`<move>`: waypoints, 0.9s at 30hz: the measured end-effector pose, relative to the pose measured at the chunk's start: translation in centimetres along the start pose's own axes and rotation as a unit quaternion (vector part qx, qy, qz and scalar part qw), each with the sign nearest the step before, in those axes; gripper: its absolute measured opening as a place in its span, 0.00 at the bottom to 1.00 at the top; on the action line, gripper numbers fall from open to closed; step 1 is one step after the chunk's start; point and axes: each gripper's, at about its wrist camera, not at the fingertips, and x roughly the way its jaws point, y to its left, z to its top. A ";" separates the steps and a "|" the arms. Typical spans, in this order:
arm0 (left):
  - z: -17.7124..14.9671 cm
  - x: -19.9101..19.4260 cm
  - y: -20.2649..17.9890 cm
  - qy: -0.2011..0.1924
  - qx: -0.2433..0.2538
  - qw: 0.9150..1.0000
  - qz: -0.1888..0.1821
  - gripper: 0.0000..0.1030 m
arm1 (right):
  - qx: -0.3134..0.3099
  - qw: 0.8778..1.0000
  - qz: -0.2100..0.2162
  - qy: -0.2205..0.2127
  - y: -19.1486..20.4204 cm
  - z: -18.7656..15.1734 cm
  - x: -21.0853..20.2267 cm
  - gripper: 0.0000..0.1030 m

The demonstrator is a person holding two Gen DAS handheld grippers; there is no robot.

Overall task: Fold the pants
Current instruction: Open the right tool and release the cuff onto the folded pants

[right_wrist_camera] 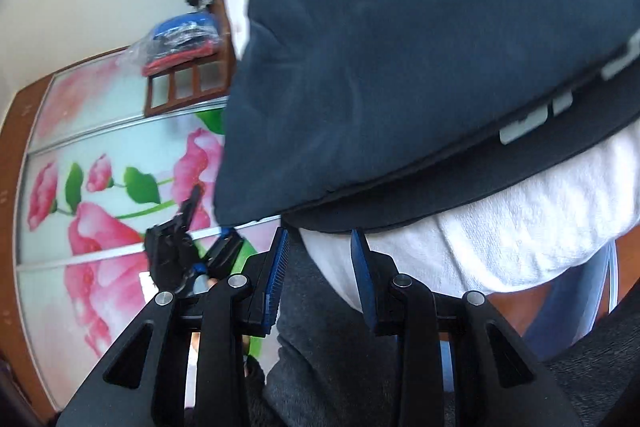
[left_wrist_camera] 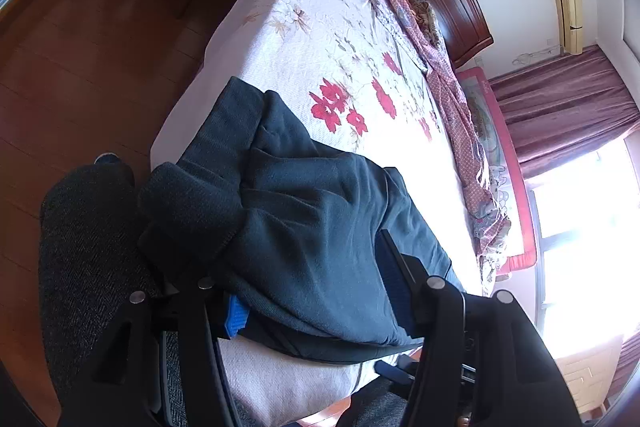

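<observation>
Folded pants (left_wrist_camera: 304,227) lie on the bed (left_wrist_camera: 320,39); both tongs seemingly parted.

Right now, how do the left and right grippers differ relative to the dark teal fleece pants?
The left gripper has the dark teal fleece pants lying between its open jaws, which stand wide; the right gripper sits just below the pants' edge, jaws narrower, nothing between them. Both are black with blue pads, and neither presses the cloth.

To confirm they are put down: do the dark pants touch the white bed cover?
Touching. Right wrist view: the pants lie directly on the bed cover, no gap along their edge.
</observation>
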 end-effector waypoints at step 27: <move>-2.2 -1.6 1.9 0.005 0.026 0.993 0.119 0.44 | -0.063 0.994 -0.041 0.081 2.0 -2.2 6.0 0.03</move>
